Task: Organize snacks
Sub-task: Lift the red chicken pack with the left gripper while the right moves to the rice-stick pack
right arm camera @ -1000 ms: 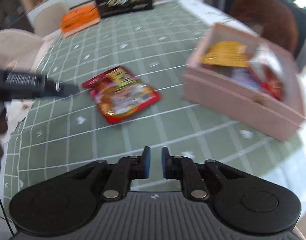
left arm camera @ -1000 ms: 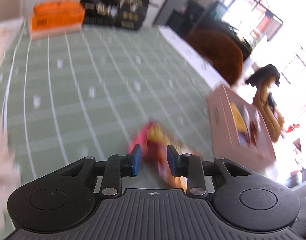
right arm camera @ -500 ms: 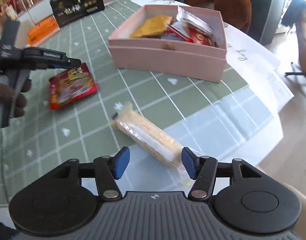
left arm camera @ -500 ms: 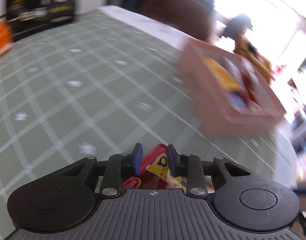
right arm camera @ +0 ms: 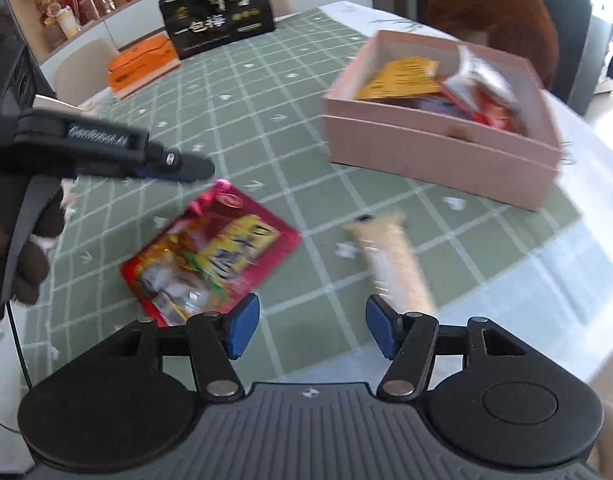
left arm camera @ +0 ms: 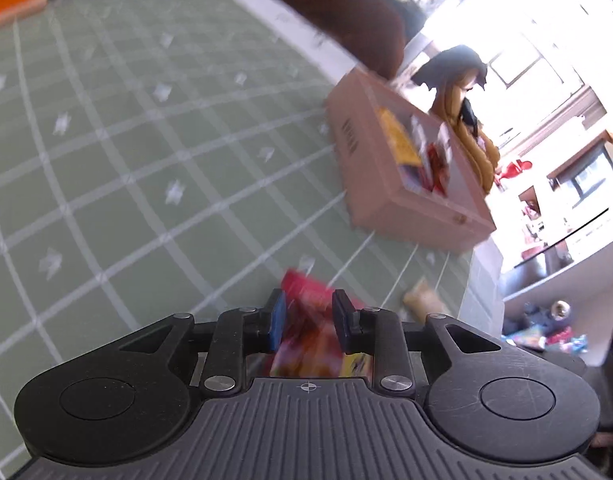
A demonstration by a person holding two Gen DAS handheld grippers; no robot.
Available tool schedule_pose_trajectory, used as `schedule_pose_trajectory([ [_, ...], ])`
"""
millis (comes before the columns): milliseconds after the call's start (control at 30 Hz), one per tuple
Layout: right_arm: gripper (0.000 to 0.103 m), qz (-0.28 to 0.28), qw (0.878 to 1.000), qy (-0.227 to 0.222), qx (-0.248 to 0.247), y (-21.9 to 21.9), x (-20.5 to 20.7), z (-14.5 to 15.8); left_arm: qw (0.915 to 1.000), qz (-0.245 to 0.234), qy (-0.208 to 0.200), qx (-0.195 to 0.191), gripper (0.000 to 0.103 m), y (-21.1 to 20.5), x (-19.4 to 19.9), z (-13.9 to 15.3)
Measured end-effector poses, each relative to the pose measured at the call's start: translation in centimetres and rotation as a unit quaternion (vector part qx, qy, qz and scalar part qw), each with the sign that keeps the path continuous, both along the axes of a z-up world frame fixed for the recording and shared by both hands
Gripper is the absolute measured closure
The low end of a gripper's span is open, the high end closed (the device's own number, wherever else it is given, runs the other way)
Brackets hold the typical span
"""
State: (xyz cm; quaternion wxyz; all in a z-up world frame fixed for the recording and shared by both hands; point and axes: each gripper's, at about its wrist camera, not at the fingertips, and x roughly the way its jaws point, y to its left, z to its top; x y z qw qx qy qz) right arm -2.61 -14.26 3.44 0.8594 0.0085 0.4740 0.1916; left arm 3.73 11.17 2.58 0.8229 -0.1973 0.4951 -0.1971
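Right gripper (right arm camera: 312,326), jaws wide, sits just behind the cracker pack (right arm camera: 394,260), whose long axis points toward the pink box (right arm camera: 438,156); left gripper (left arm camera: 308,320), half-open, hovers over the red packet (right arm camera: 210,258).

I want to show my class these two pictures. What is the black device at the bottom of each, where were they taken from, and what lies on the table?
Each picture comes from a camera mounted on a hand-held two-finger gripper, looking along its fingers. A person holds one in each hand; there is no robot arm. The left gripper hovers over a red snack packet without gripping it. The right gripper is open, near a pale wrapped cracker bar. Both snacks lie on the green checked tablecloth. Beyond them a pink box already holds several packets.
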Motion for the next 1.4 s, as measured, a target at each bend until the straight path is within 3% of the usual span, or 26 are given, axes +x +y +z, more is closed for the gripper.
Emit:
schedule_pose_trajectory([
  [67, 0.043, -0.002, 1.0, 0.006, 0.009, 1.0, 0.7, -0.6, 0.9998, 0.008, 0.016, 0.004, 0.073, 0.3, 0.0, -1.0],
  [167, 0.043, -0.007, 1.0, 0.022, 0.015, 2.1, 1.6, -1.8, 0.9995, 0.011, 0.022, -0.02, 0.074, 0.7, 0.1, -2.1],
  [300, 0.044, -0.003, 1.0, 0.004, -0.006, 2.4, 1.6, -2.0, 0.9965, -0.031, 0.039, -0.066, 0.068, 0.1, 0.1, -2.6],
  [400, 0.044, -0.005, 1.0, 0.001, -0.009, 1.9, 1.5, -2.1, 0.9947, -0.073, 0.029, -0.066, 0.066, -1.9, -0.8, -1.7],
  [500, 0.044, -0.012, 1.0, -0.001, -0.008, 1.4, 1.1, -2.2, 0.9932, -0.105, -0.002, -0.05, 0.058, -3.6, -1.5, -0.3],
  [633, 0.044, -0.02, 1.0, -0.002, 0.004, 0.3, 0.5, -2.2, 0.9941, -0.092, 0.019, -0.053, 0.058, -4.9, -0.7, -1.6],
  [733, 0.044, -0.019, 1.0, -0.009, 0.004, 0.1, 0.0, -2.3, 0.9942, -0.083, 0.022, -0.066, 0.062, -6.1, -0.1, -2.8],
  [833, 0.044, -0.019, 1.0, -0.007, 0.006, 0.0, -0.4, -2.3, 0.9945, -0.073, 0.032, -0.067, 0.073, -6.7, 0.3, -3.1],
  [1167, 0.045, -0.053, 0.998, -0.008, -0.018, -1.6, -1.2, -1.4, 0.9951, -0.067, 0.011, -0.072, 0.086, -5.2, -1.3, -1.3],
  [1400, 0.045, -0.078, 0.996, -0.002, -0.043, -2.3, -0.9, -1.9, 0.9936, -0.072, 0.002, -0.087, 0.086, -5.1, -1.7, 0.2],
])
